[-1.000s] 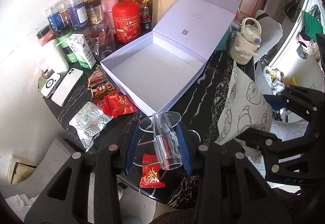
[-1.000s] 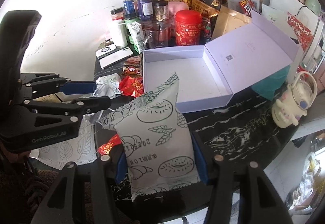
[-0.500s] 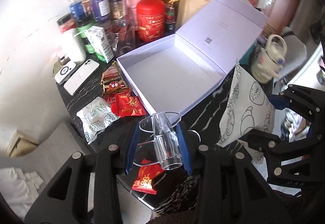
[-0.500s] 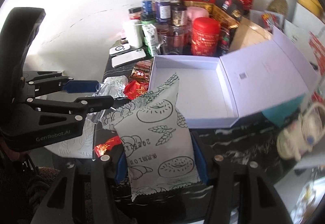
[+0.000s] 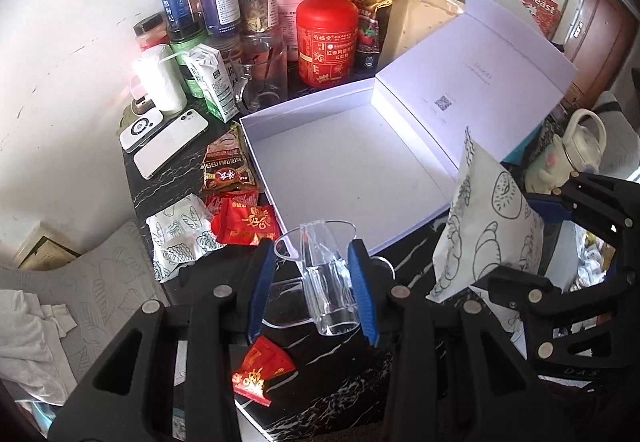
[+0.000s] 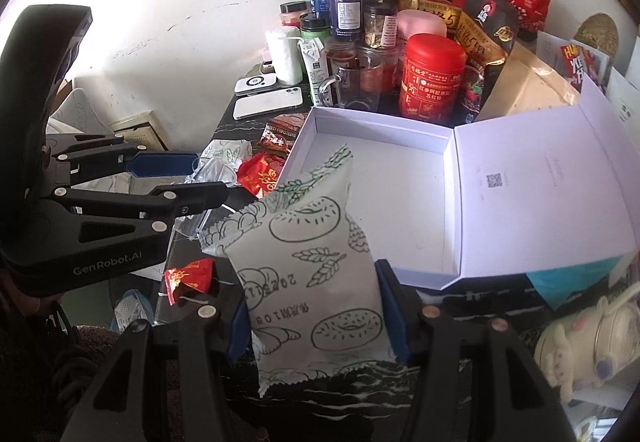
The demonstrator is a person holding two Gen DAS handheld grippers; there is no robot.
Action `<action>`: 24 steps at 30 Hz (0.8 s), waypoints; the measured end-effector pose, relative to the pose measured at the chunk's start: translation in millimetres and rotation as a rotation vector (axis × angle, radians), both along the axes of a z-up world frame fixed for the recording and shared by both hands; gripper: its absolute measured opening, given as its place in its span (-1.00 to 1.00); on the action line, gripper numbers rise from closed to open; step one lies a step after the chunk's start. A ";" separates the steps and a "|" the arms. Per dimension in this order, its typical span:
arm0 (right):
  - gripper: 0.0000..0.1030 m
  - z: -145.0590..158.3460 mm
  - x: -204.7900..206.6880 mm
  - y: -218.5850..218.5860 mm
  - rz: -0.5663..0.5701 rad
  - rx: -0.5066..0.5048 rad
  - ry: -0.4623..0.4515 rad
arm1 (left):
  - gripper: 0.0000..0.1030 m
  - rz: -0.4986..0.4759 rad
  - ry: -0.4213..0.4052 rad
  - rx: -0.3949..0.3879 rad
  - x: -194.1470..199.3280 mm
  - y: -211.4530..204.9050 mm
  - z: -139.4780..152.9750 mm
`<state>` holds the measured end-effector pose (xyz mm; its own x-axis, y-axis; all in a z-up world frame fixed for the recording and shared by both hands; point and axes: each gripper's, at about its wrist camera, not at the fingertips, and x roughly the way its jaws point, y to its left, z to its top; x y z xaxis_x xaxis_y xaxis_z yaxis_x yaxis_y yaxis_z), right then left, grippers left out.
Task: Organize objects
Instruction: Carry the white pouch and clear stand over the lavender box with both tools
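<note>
Right wrist view: we are carrying a pastry packet (image 6: 316,266) clamped in the right gripper (image 6: 316,316) and a clear plastic piece (image 5: 328,282) pinched in the left gripper (image 5: 312,294), judging both need lowering into the empty white box (image 6: 400,185) at twelve o'clock.

1. I note both grippers have swung sideways along the table edge and rolled; the open white box (image 5: 352,169) now sits squarer in both views.
2. In the left wrist view, the red candy (image 5: 260,366) beneath the left gripper (image 5: 316,290) has shifted left and lower.
3. In the right wrist view, the teapot (image 6: 580,346) has dropped to the lower right corner.
</note>
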<state>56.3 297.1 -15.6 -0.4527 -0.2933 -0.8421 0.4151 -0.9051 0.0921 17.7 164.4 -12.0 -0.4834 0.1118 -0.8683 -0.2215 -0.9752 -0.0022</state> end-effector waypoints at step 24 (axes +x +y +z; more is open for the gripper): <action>0.09 -48.9 -121.1 30.8 0.048 0.009 -0.062 | -0.30 0.048 -0.053 -0.031 -117.0 17.4 -50.6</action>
